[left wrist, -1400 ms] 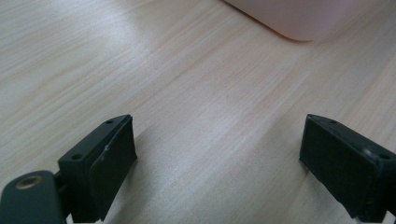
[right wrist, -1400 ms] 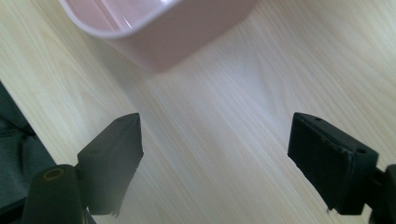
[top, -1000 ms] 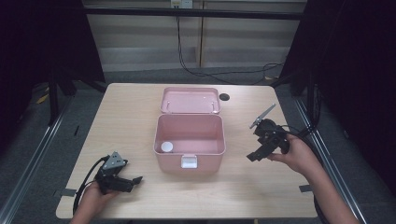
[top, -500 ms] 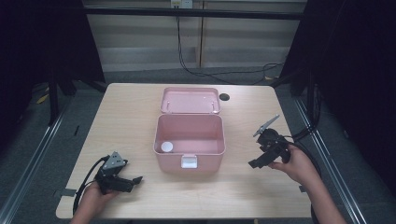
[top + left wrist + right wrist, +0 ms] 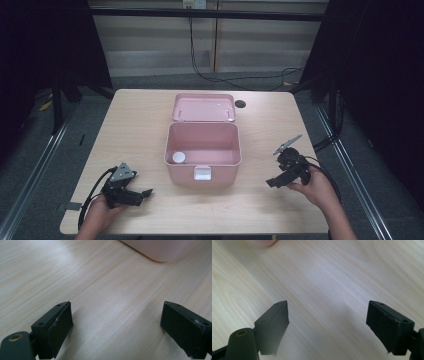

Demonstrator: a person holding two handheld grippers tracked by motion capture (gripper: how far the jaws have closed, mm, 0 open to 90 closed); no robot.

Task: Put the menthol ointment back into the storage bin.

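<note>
A pink box (image 5: pixel 202 172) stands open at the middle of the wooden table (image 5: pixel 140 125), its lid (image 5: pixel 204 107) laid back behind it. A small white round object (image 5: pixel 178 158) lies in the box's front left corner. A white latch (image 5: pixel 202 174) sits on the front wall. My left gripper (image 5: pixel 142 195) rests low over the table's front left, open and holding nothing (image 5: pixel 116 325); the box's corner (image 5: pixel 160 252) shows beyond its jaws. My right gripper (image 5: pixel 272 182) is held right of the box, open with bare wood between its jaws (image 5: pixel 327 325).
A dark round hole (image 5: pixel 240 104) marks the tabletop behind the lid at its right. Black cables (image 5: pixel 95 187) trail from both grippers. Dark floor and metal rails (image 5: pixel 40 160) flank the table, and a cable hangs down the back wall.
My right gripper has moved toward the table's front edge and dropped lower, away from the box. The left gripper has stayed put.
</note>
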